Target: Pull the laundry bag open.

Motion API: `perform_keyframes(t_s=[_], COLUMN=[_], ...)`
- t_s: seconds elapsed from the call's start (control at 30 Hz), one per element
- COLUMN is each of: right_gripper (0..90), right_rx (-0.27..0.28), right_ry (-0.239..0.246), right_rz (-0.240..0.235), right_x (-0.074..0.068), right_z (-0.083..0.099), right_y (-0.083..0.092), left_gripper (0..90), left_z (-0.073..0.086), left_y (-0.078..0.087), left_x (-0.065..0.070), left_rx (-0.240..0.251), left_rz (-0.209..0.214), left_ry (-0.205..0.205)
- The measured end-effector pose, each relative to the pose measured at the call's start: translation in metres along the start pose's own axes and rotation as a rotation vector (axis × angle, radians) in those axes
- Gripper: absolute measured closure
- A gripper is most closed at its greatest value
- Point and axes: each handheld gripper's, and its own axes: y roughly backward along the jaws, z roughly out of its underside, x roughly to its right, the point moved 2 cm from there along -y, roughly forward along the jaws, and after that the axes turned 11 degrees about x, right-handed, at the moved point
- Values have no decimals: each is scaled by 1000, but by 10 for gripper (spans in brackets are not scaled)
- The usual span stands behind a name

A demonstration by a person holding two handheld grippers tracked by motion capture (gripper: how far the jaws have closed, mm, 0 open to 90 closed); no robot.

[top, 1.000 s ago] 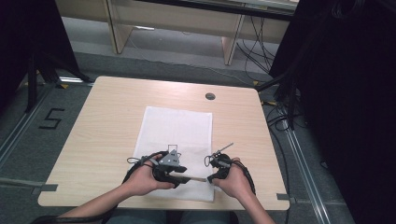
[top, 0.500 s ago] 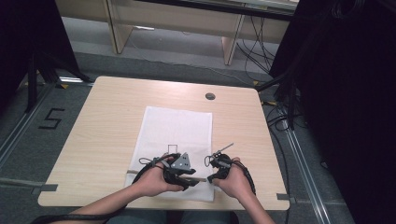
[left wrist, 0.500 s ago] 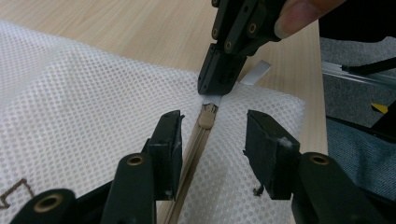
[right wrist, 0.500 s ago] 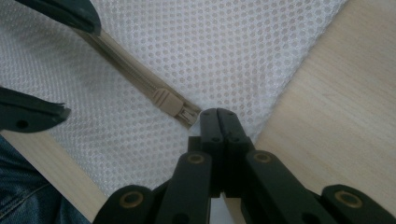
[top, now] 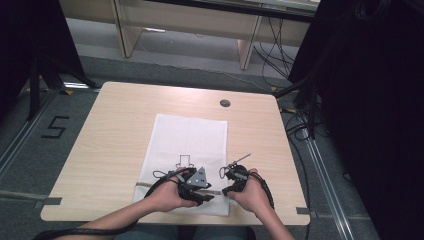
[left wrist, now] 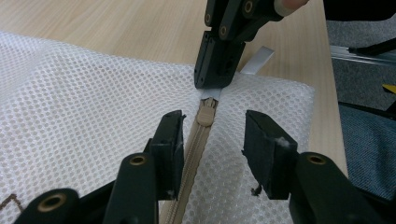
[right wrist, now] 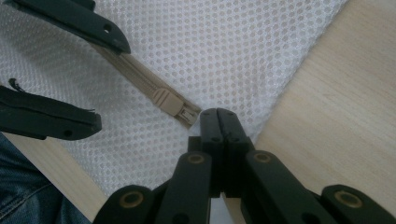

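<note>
- White mesh laundry bag [top: 187,150], flat rectangular netting with a small brown outline motif; lies on the pale wooden table [top: 110,135], its long side running from twelve o'clock down to six o'clock, the near hem at the table's near edge.
- Beige zipper [left wrist: 196,154], sewn along the bag's near end; in the left gripper view it runs from six o'clock up toward twelve.
- Beige zipper slider [left wrist: 206,112], small moulded tab at the end of the zipper, close to the bag's corner; in the right gripper view [right wrist: 169,101] it lies at eleven o'clock of the right gripper's tips, just beside them.
- Left gripper [left wrist: 212,140], black two-jaw tool with a grey three-cornered plate on top, held in the person's left hand [top: 167,195]; jaws parted, one on each side of the zipper, the slider just ahead of them at twelve o'clock. The jaws have just been closing a little; the zipper lies between them, unpinched.
- Right gripper [right wrist: 218,122], black two-jaw tool in the person's right hand [top: 252,192]; jaws pressed together. In the left gripper view [left wrist: 215,81] its tips sit on the white strip at the zipper's end, right next to the slider; whether they pinch that strip cannot be told.
- Round grey cable port [top: 225,103], set in the table at one o'clock of the bag, well apart from both grippers.
</note>
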Motion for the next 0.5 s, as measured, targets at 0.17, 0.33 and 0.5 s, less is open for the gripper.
perform_keyframes(t_s=[0.17,0.33,0.5], right_gripper=[900,900,900], right_rx=[6,5,-3], right_ry=[-17,-27,-10], right_rz=[-22,-15,-14], right_x=[3,2,4], right_z=[0,1,0], right_y=[-1,-1,-1], left_gripper=[606,641,695], left_z=[-2,-3,-2], left_y=[-5,-10,-17], left_x=[-2,-1,-2], left_rx=[-3,-6,-33], left_rz=[7,13,22], left_ry=[-16,-26,-39])
